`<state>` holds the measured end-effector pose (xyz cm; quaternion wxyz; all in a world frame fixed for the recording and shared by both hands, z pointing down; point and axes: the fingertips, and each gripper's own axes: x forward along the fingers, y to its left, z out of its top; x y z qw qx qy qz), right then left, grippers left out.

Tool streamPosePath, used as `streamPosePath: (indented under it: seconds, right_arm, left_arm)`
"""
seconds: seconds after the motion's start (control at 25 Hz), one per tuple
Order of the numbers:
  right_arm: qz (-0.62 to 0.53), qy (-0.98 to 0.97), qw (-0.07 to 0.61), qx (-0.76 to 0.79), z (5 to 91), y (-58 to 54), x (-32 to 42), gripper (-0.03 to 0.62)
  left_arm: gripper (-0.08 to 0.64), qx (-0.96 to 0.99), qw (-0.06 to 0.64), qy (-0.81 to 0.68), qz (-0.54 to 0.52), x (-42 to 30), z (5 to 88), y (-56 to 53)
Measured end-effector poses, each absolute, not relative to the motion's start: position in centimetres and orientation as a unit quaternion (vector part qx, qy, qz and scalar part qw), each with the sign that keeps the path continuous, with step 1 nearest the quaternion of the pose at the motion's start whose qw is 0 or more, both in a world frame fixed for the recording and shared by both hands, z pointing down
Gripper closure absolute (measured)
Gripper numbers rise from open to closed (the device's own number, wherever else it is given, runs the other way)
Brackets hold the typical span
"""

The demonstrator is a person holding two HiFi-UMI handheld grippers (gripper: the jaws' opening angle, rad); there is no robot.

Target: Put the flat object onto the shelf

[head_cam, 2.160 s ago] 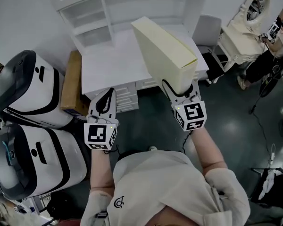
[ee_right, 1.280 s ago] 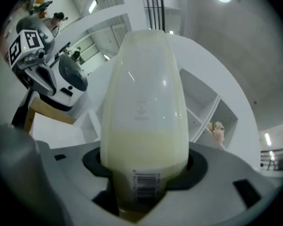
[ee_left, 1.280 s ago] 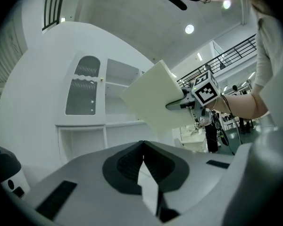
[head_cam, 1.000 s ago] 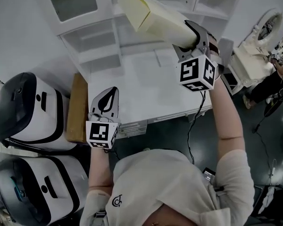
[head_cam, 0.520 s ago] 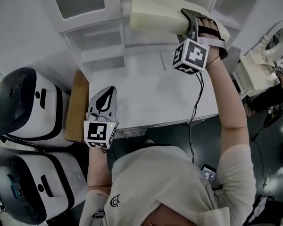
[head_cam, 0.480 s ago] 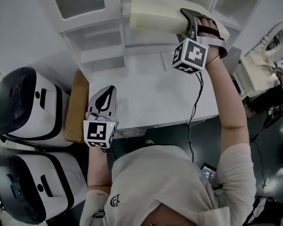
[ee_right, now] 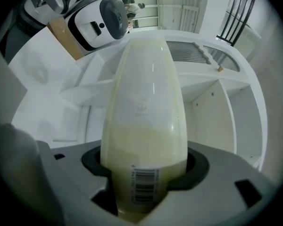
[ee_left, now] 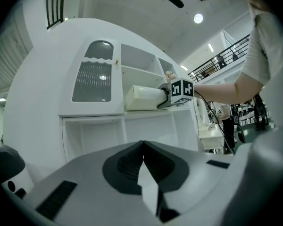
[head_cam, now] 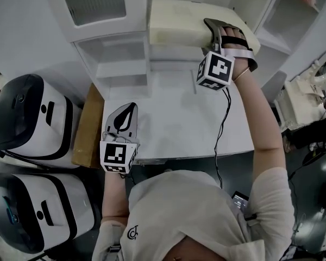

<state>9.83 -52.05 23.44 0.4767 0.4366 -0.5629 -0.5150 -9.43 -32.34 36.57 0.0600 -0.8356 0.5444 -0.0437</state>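
The flat object is a cream box (head_cam: pixel 179 29), held level and high against the white shelf unit (head_cam: pixel 122 53). My right gripper (head_cam: pixel 221 34) is shut on its near end, which bears a barcode (ee_right: pixel 142 185). In the right gripper view the box (ee_right: pixel 144 112) points into an open compartment (ee_right: pixel 212 102). Whether it rests on a board I cannot tell. From the left gripper view, the box (ee_left: pixel 144 98) lies at the height of the middle shelf. My left gripper (head_cam: pixel 129 109) hangs shut and empty over the desk's front left corner.
A white desk top (head_cam: pixel 174 118) lies under the shelf unit. Two white-and-black machines (head_cam: pixel 22 118) (head_cam: pixel 38 205) stand at the left, beside a brown cardboard box (head_cam: pixel 87 126). White furniture (head_cam: pixel 301 105) stands at the right.
My right gripper has lifted the box from over the desk up to the shelf unit and turned it level. The left gripper has stayed where it was.
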Motion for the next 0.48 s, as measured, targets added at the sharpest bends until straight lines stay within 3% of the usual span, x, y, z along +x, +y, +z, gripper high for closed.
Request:
streamPosePath:
  seconds: [0.48]
  right_arm:
    - [-0.483,-0.59,0.492,0.42,25.4,-59.5,8.2,0.245]
  left_arm:
    - [0.548,-0.817,0.051,0.572,-0.057,-10.2,37.3,-35.4]
